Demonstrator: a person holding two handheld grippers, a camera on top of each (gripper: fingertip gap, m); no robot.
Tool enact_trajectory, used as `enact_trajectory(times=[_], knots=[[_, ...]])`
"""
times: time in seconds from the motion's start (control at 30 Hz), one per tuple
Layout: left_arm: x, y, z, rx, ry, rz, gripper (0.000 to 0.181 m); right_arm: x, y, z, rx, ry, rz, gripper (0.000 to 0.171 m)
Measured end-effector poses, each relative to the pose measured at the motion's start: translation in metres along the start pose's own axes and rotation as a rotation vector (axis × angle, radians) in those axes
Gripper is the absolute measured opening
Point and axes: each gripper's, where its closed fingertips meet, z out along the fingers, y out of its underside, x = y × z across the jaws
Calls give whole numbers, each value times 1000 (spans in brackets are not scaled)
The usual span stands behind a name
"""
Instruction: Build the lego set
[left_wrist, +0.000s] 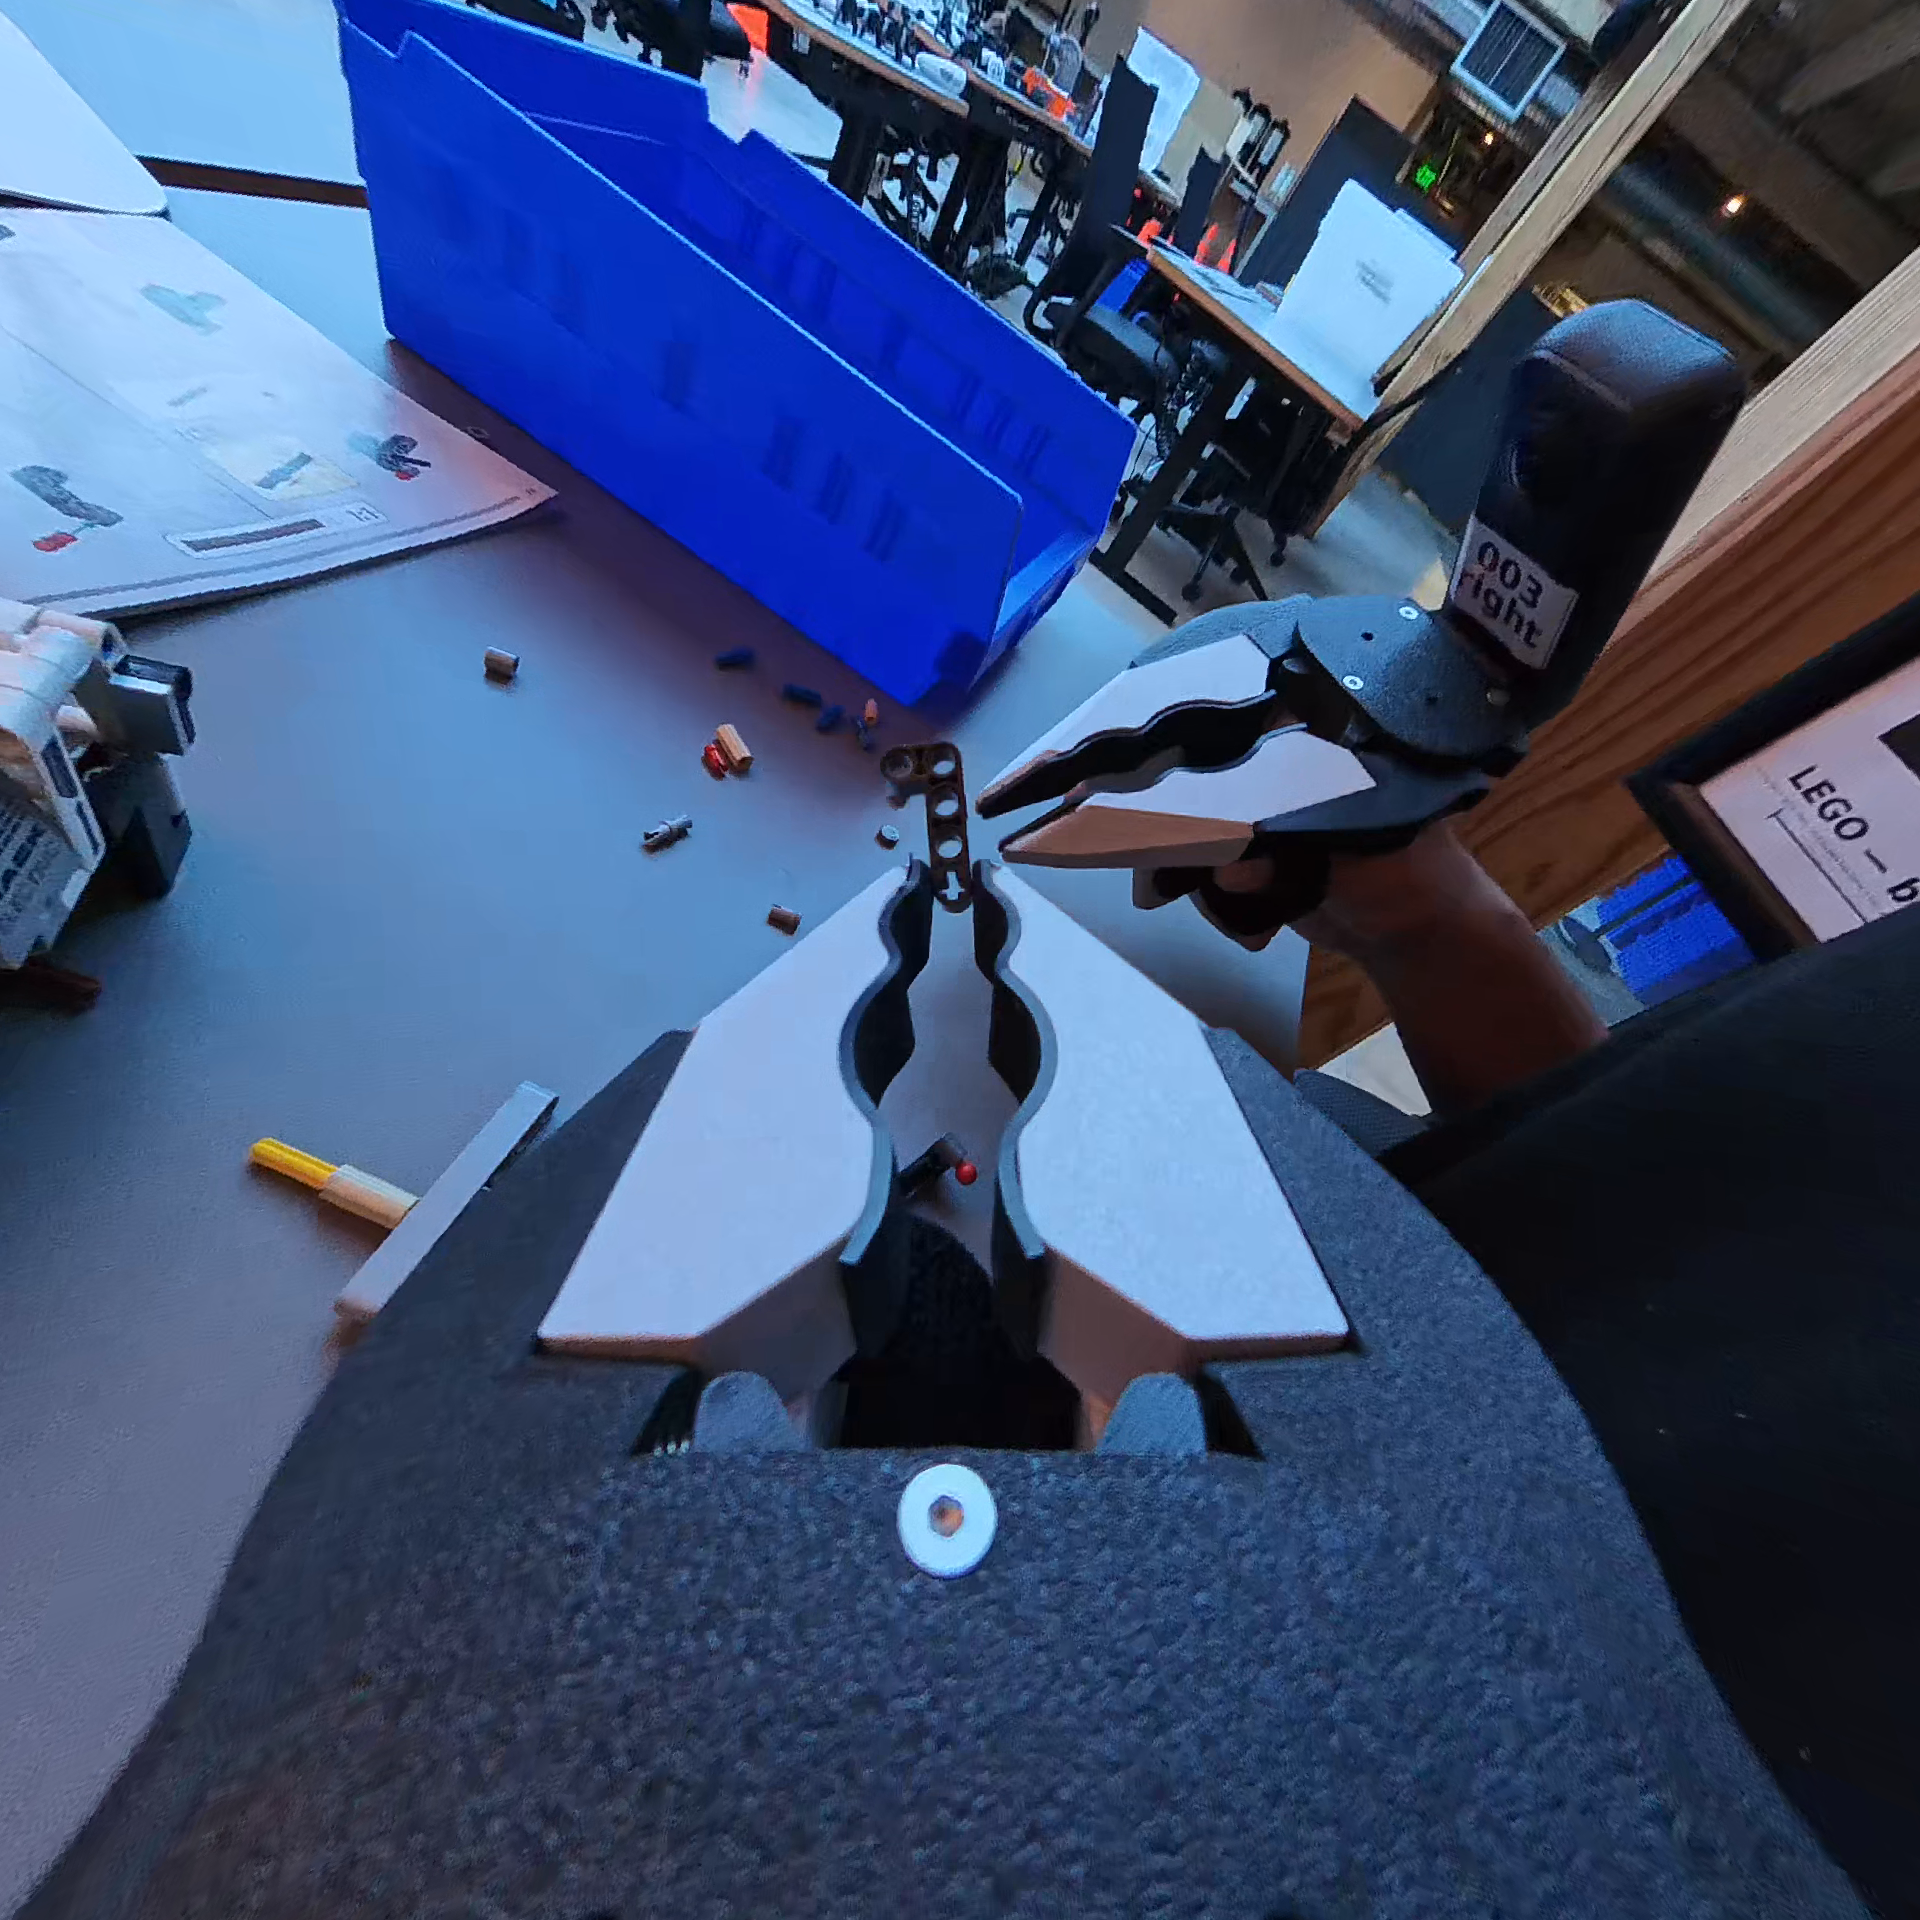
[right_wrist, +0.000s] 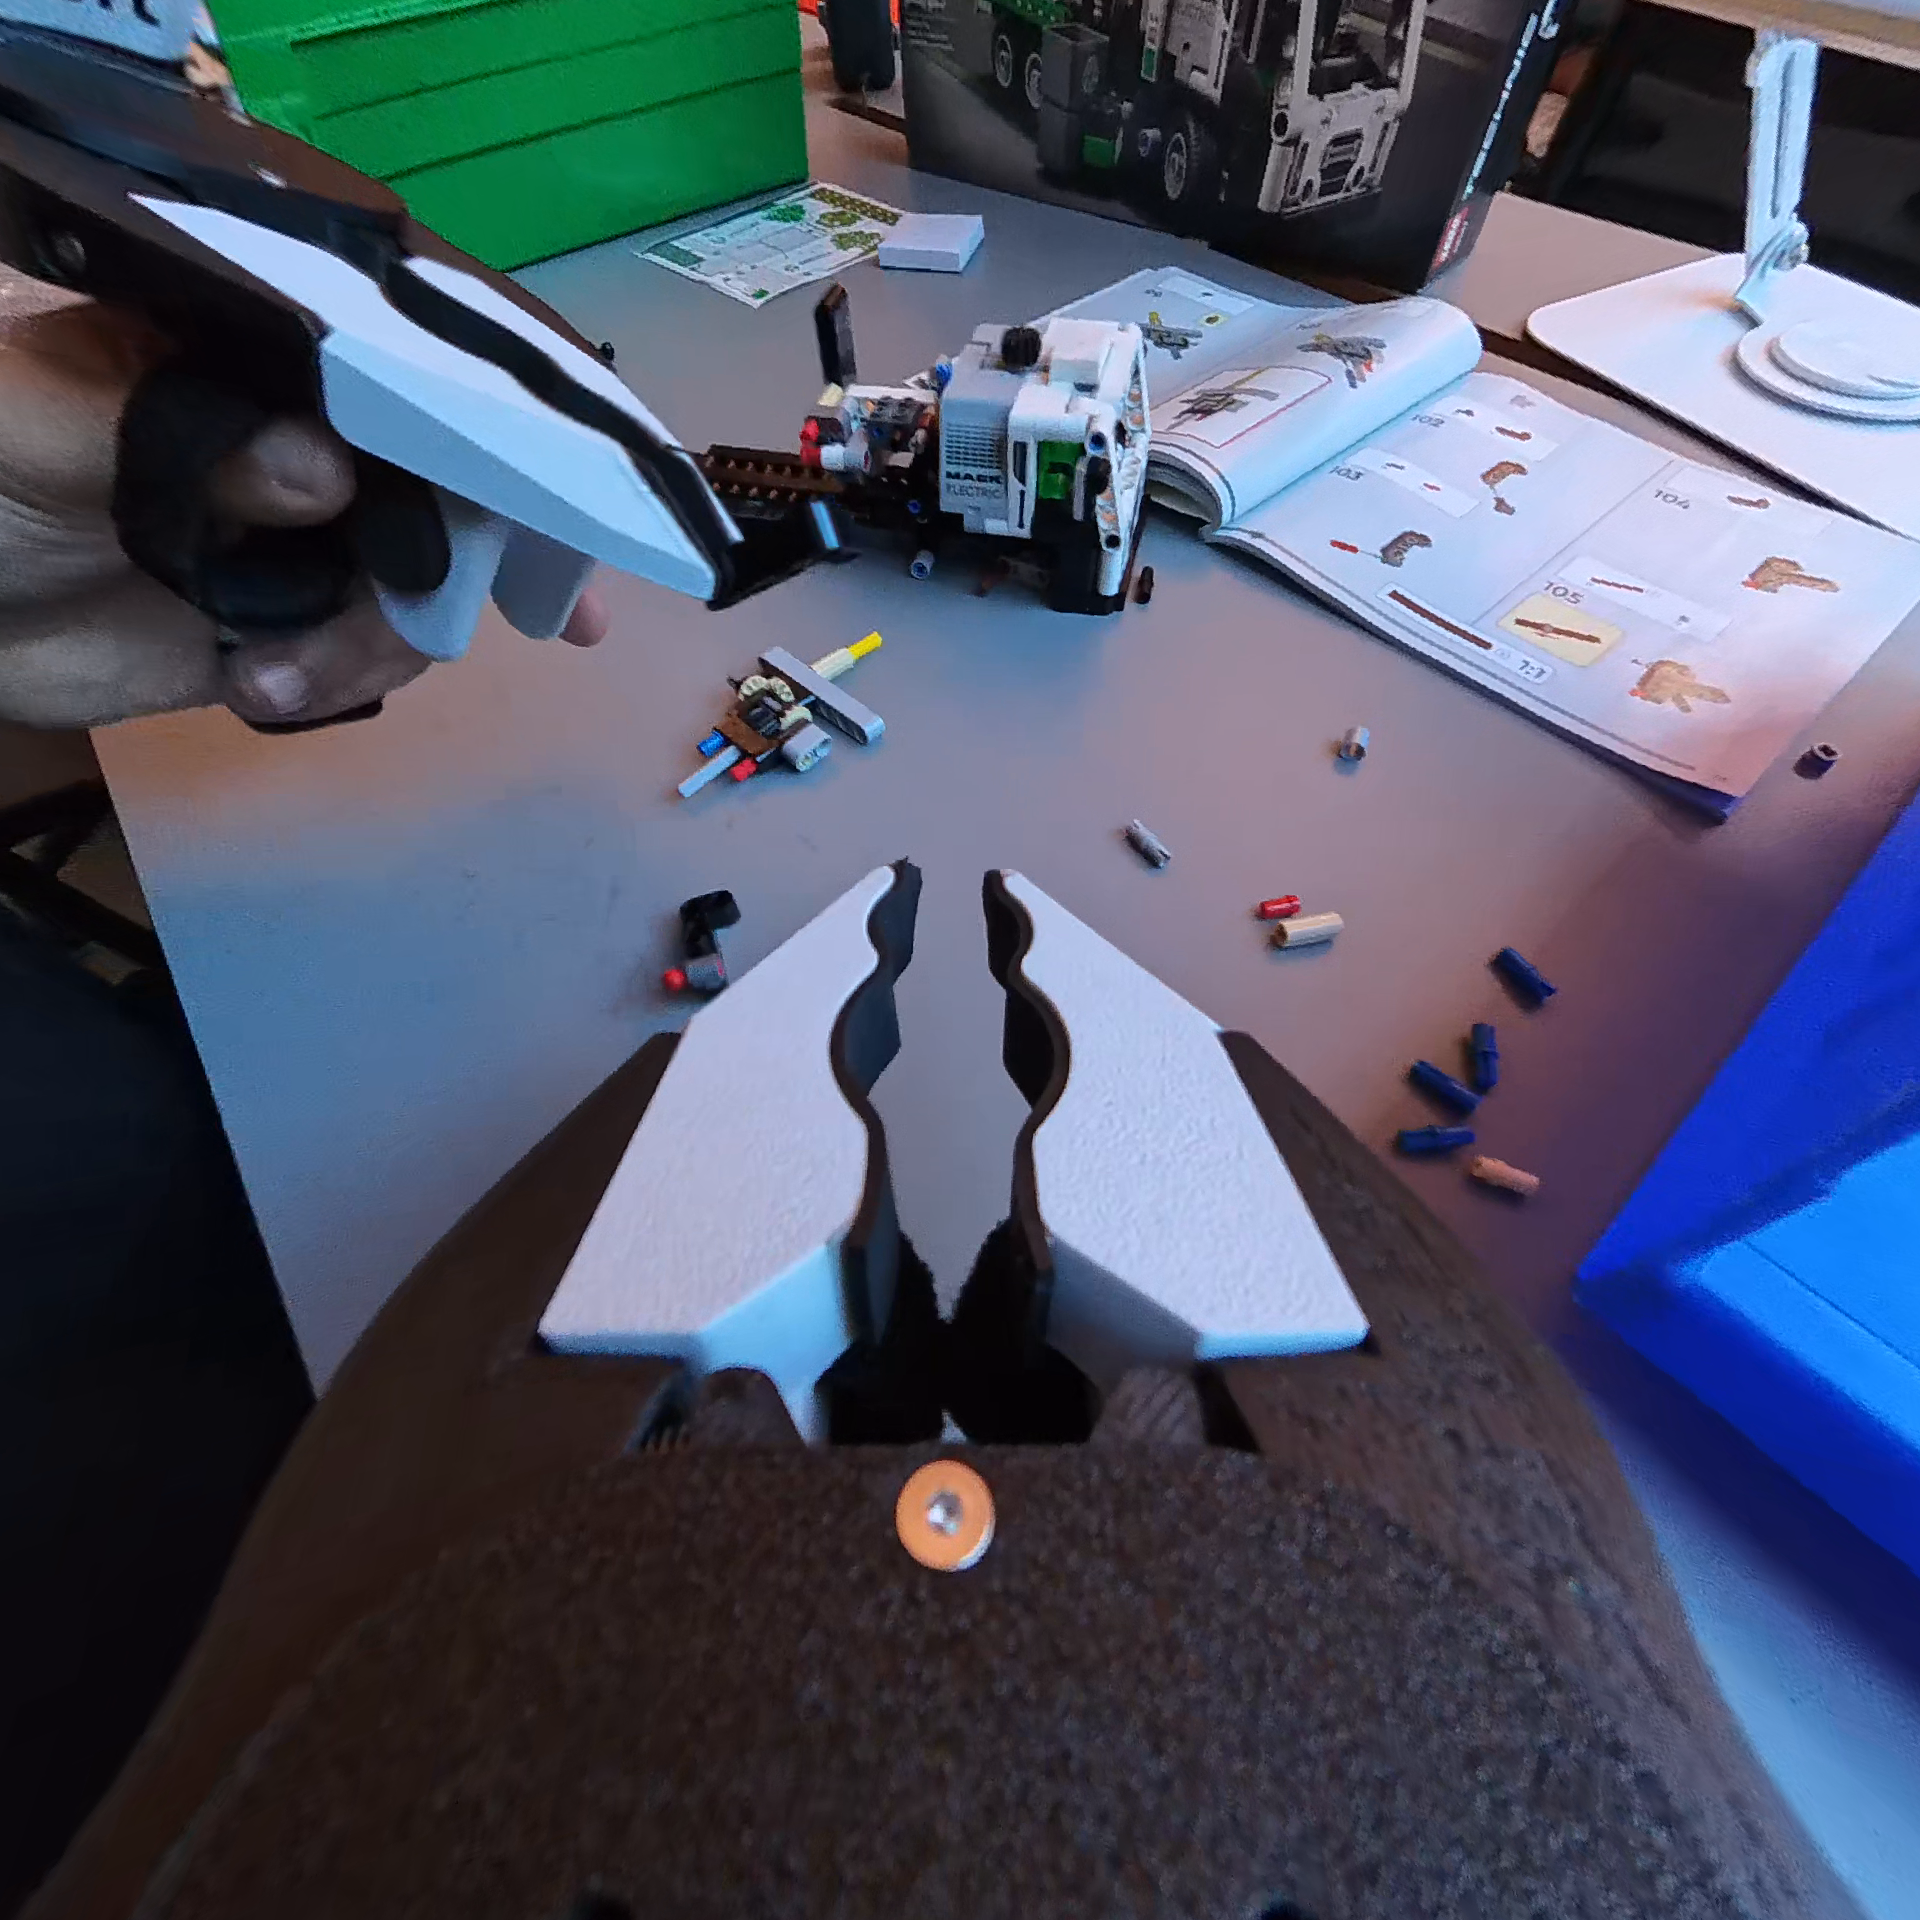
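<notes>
My left gripper (left_wrist: 948, 883) is shut on the lower end of a dark brown L-shaped beam with holes (left_wrist: 943, 805) and holds it upright above the table. My right gripper (right_wrist: 945, 883) is a little open and empty. In the left wrist view it (left_wrist: 995, 823) hovers just right of the beam, its tips close to it but apart from it. The part-built white truck model (right_wrist: 1023, 457) stands mid-table, with a small sub-assembly (right_wrist: 784, 712) in front of it. In the right wrist view the left gripper (right_wrist: 717, 561) is at the upper left, in front of the truck's dark rear.
Loose pins lie on the grey table (right_wrist: 468, 883): blue ones (right_wrist: 1444, 1091), a red one (right_wrist: 1278, 906), a tan one (right_wrist: 1304, 930). A black-and-red piece (right_wrist: 707, 940) lies nearby. An open instruction booklet (right_wrist: 1507, 540), blue bin (left_wrist: 707, 343), green bin (right_wrist: 520, 125) and set box (right_wrist: 1195, 104) ring the work area. Tip to tip, the grippers are about 7 centimeters apart.
</notes>
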Motion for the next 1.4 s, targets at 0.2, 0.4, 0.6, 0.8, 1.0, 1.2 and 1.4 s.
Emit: enact_trajectory(times=[0.2, 0.4, 0.6, 0.8, 1.0, 1.2, 1.4], knots=[[-6, 4, -3, -27, -82, 119, 5, -18, -13, 10, 32, -62, -9, 14], [-9, 21, -8, -156, -171, 536, 5, -34, -34, 11, 107, -156, 11, 20], [-1, 41, -13, -340, -39, 928, 5, -55, -24, 23, 28, -379, 121, 31], [1, 48, -21, -480, 110, 1178, 4, -78, -14, 22, -63, -763, 492, 23], [14, 48, -27, -542, 238, 1253, 4, -79, -18, 23, -39, -773, 558, 18], [9, 50, -24, -600, 275, 1300, 5, -83, -13, 23, -55, -733, 523, 7], [-7, 24, -16, -492, 113, 1158, 17, -62, -25, 27, 94, -608, 688, 6]])
